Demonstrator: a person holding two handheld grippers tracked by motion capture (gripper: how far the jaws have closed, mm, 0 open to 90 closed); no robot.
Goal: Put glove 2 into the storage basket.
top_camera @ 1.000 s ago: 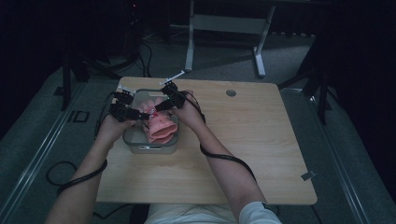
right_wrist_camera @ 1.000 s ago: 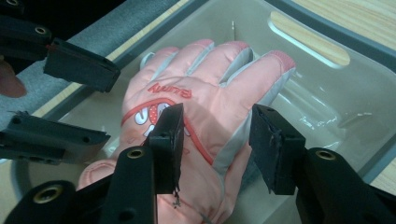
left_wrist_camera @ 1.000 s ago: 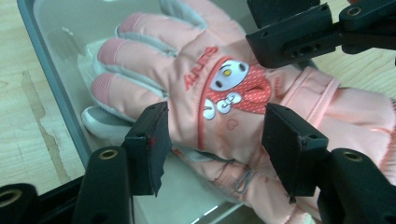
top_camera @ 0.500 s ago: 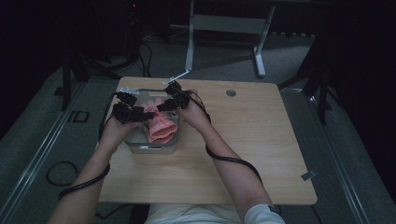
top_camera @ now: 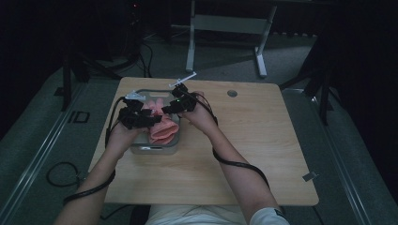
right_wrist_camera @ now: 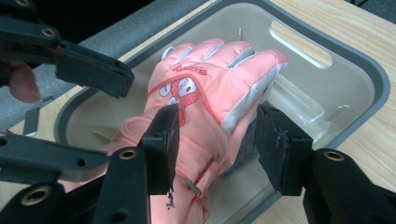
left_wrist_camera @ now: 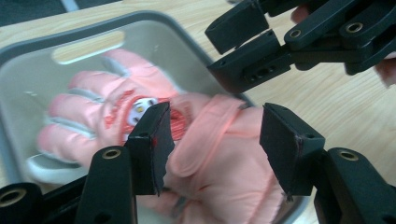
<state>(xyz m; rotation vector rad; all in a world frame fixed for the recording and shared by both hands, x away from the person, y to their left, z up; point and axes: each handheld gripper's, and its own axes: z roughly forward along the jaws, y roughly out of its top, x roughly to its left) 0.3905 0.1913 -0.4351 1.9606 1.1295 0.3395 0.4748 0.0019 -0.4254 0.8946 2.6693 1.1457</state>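
1. Two hand-held grippers hover over the tub: left gripper (left_wrist_camera: 212, 144) with its jaws about half apart, pads clear of the fabric, gripping nothing.
2. Right gripper (right_wrist_camera: 217, 149), same story: its jaws have just been opening, now about half apart, the glove below and between them but unpinched, as far as the right gripper view shows.
3. Both are black, blocky, with flat dark pads, and each trails a black cable.
4. One pink glove (right_wrist_camera: 205, 98) lies palm-down in the tub: padded, quilted-looking fabric, grey trim along the fingers, a small cartoon face stitched on the back, a strap at the cuff. Its cuff end hangs over the tub's near rim.
5. One tub (right_wrist_camera: 369, 74): grey, smooth plastic, rounded rectangle, with a slot handle cut in the end wall.
6. One table (top_camera: 263, 140), pale wood grain, rounded corners; the tub sits toward its far left part.
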